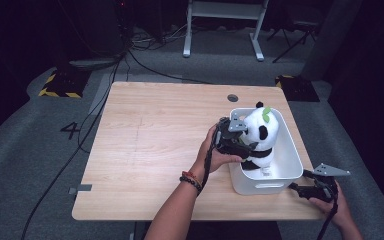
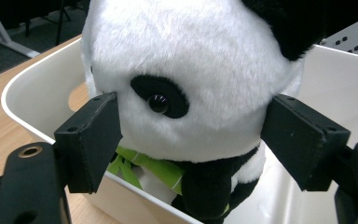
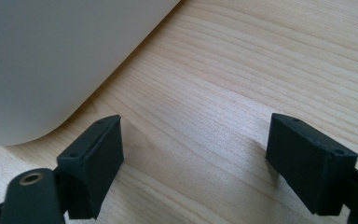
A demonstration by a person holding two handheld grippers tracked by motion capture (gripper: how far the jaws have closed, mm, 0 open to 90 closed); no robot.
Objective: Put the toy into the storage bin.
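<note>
A black-and-white panda plush (image 1: 260, 132) with a green leaf on its head sits upright inside a white plastic bin (image 1: 290, 170) at the right of the wooden table (image 1: 155, 125). My left gripper (image 1: 245, 137) reaches over the bin's left rim. In the left gripper view the panda's head (image 2: 191, 60) lies between the spread jaws of the left gripper (image 2: 191, 135); the pads flank the cheeks without squeezing them. My right gripper (image 1: 299, 180) rests low by the bin's near right corner. The right gripper (image 3: 193, 149) is open over bare wood (image 3: 242, 70), beside the bin's wall (image 3: 42, 60).
A round cable hole (image 1: 232, 97) sits in the table behind the bin. The table's left half is bare wood. On the grey floor beyond lie cables, a white desk frame (image 1: 225, 25) and yellow-black striped bases (image 1: 62, 82).
</note>
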